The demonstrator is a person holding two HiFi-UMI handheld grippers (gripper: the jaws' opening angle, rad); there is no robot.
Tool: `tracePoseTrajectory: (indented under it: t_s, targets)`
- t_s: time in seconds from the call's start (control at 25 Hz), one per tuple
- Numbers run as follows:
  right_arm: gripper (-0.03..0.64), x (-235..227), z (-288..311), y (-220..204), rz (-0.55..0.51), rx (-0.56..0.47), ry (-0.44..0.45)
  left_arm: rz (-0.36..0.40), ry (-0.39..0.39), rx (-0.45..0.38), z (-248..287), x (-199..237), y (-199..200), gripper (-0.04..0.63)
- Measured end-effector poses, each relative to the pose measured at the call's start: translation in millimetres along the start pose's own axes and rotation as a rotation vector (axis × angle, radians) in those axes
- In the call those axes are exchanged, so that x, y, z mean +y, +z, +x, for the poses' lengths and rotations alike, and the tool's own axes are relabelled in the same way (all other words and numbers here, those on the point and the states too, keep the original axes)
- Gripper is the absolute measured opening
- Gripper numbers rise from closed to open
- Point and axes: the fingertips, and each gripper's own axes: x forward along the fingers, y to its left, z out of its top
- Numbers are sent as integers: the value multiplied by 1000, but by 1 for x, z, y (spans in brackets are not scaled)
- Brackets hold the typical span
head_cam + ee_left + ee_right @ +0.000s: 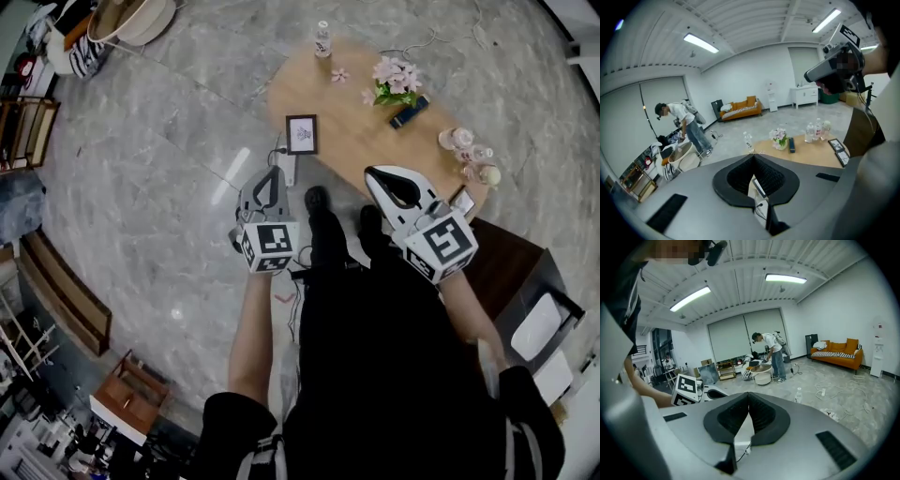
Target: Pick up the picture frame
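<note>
The room is bright and evenly lit. Long ceiling lights (700,43) burn overhead in both of my gripper views. In the head view one of them throws a pale streak of glare across the polished floor (225,183). Shadows are faint and soft-edged throughout. All three pictures bulge like a fisheye, with straight lines bending near the rim and the corners falling off to black. My fingers (738,178) sit close to the lens and look soft, while the far room stays fairly sharp.
</note>
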Motion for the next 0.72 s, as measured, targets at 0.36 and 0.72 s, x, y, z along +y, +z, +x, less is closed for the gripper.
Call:
tracePoseTrajectory:
  t_s: [0.36,0.72]
  targets:
    - [14,-19,66,-57,99,89,-67,268,-147,30,117,-24,-75,74]
    - [14,-41,113,-117,144,140,-55,410,-152,80,190,-63,-150,243]
